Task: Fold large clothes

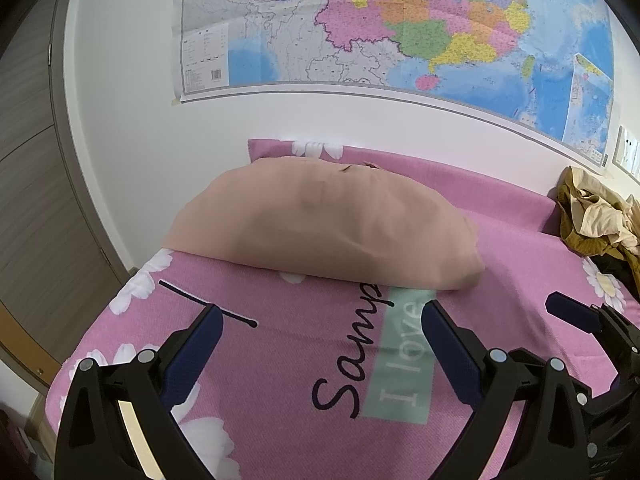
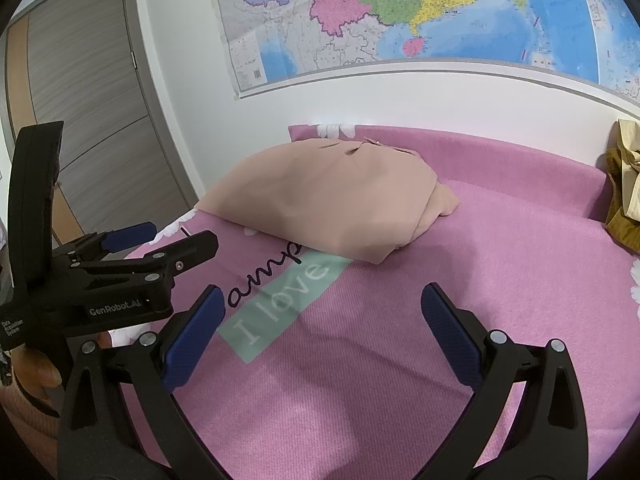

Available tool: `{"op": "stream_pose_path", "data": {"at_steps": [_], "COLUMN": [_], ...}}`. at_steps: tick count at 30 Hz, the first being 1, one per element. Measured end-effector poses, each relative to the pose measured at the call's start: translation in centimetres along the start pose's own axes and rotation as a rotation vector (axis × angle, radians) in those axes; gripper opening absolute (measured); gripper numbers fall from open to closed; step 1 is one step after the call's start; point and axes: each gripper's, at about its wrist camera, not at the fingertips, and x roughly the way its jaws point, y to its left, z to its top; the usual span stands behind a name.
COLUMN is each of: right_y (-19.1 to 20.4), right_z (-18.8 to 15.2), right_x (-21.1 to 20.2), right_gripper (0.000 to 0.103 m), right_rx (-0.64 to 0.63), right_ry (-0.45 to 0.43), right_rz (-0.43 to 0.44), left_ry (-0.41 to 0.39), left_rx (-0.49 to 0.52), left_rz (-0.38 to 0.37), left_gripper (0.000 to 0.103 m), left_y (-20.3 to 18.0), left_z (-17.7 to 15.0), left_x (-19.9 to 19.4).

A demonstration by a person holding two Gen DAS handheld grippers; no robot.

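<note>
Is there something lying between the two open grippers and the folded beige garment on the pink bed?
Nothing visible. Only bare pink bedsheet lies between the left gripper, the right gripper and the beige garment. Both are open and empty.

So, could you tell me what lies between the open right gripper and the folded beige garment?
Only pink bedspread with its green printed strip, in the right wrist view.

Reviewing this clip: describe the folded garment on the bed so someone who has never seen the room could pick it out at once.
Below the wall map lies a bed with a pink daisy-print sheet. Toward its far side sits the folded garment, a plain peach-beige bundle that partly covers the sheet's lettering. Unlike the crumpled mustard and tan clothes pile at the right edge, it is smooth and one colour.
</note>
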Motion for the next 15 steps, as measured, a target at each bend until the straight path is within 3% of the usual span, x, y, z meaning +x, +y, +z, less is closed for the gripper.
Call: {"op": "stream_pose_path", "data": {"at_steps": [15], "right_y": [0.11], "right_z": [-0.07], "right_x": [-0.25], "right_gripper": [0.097], "right_rx": [-0.002], "right_ry": [-0.003], "right_rz": [0.000], "left_ry": [-0.002], "left_rx": [0.000], "left_rz": [-0.001], "left_gripper": [0.096], "left_y": [-0.03], "left_z": [-0.18], "left_x": [-0.22]}}
